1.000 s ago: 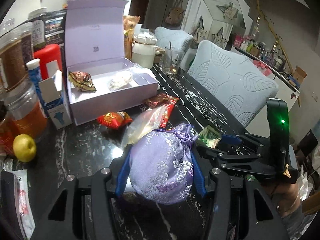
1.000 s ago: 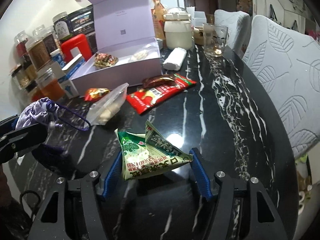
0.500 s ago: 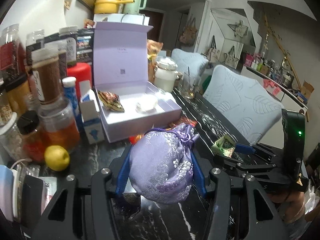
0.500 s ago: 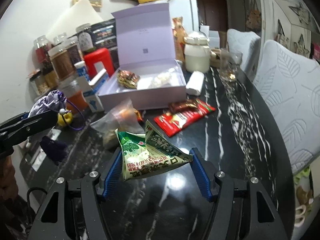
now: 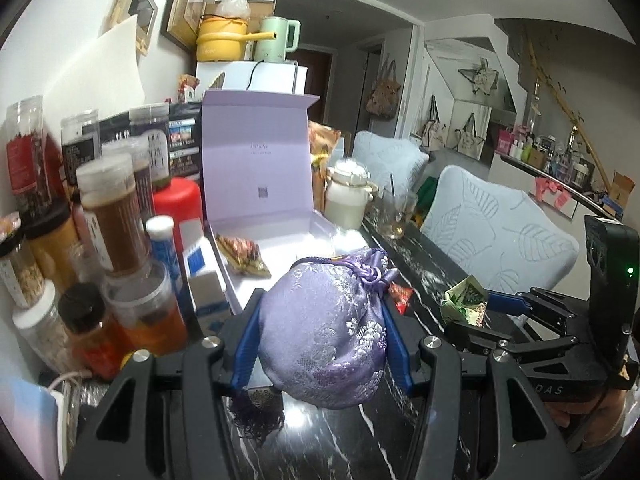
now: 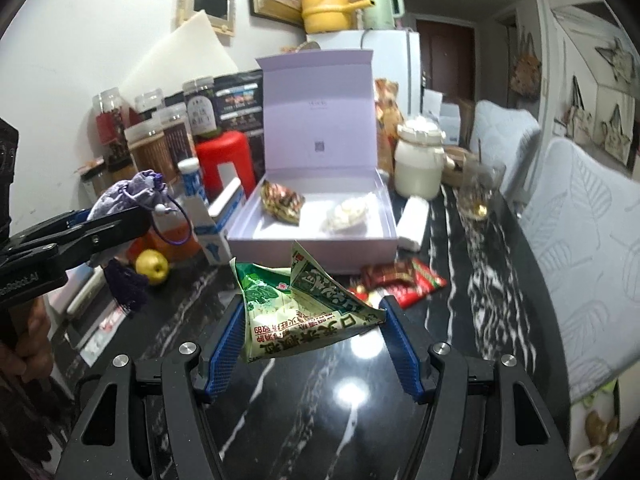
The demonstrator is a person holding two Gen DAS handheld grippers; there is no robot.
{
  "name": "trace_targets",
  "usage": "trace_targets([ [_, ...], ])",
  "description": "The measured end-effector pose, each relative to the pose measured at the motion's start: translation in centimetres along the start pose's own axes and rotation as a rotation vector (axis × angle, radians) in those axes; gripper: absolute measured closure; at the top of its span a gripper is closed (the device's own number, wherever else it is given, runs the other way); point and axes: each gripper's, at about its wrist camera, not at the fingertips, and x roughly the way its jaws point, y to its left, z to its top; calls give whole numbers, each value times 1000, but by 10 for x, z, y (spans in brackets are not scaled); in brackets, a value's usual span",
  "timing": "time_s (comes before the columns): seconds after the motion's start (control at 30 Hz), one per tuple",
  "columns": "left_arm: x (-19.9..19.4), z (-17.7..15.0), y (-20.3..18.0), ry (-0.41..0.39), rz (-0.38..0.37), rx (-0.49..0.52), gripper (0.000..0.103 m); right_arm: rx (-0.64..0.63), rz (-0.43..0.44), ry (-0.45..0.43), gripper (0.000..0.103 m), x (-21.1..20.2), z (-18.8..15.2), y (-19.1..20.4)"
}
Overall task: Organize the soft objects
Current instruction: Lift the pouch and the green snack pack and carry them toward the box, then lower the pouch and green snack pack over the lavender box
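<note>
My left gripper (image 5: pixel 322 344) is shut on a lilac embroidered drawstring pouch (image 5: pixel 326 332) and holds it above the black marble table, in front of the open lilac gift box (image 5: pixel 280 240). My right gripper (image 6: pixel 312 336) is shut on a green and white snack packet (image 6: pixel 304 308), raised above the table in front of the same box (image 6: pixel 372 236). The box holds a patterned packet (image 6: pixel 282 202) and a white bundle (image 6: pixel 348 214). The left gripper with the pouch (image 6: pixel 132 196) shows at the left of the right wrist view.
Jars and bottles (image 5: pixel 108 216) crowd the left side by a red container (image 6: pixel 224 160). A yellow fruit (image 6: pixel 151 267), red snack packets (image 6: pixel 404 276), a white jar (image 6: pixel 420 160), a glass (image 6: pixel 478 194) and a white roll (image 6: pixel 414 220) lie on the table (image 6: pixel 492 280). Padded chairs (image 5: pixel 496 232) line the right edge.
Both grippers have risen and moved towards the open box, each carrying its object. The views now look higher, over the box and shelves behind.
</note>
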Motion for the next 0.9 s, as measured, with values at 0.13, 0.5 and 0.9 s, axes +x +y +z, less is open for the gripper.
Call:
trace_targets([
  [0.13,5,19,0,-22,20,22,49,-12,18,-23,37,1,19,0],
  [0.5,38,57,4,-71,23,46,49,-59,52,-60,37,27,68,-4],
  [0.9,97,95,22,-95,33,38,49,-96,11,-101,37,73,121,-19],
])
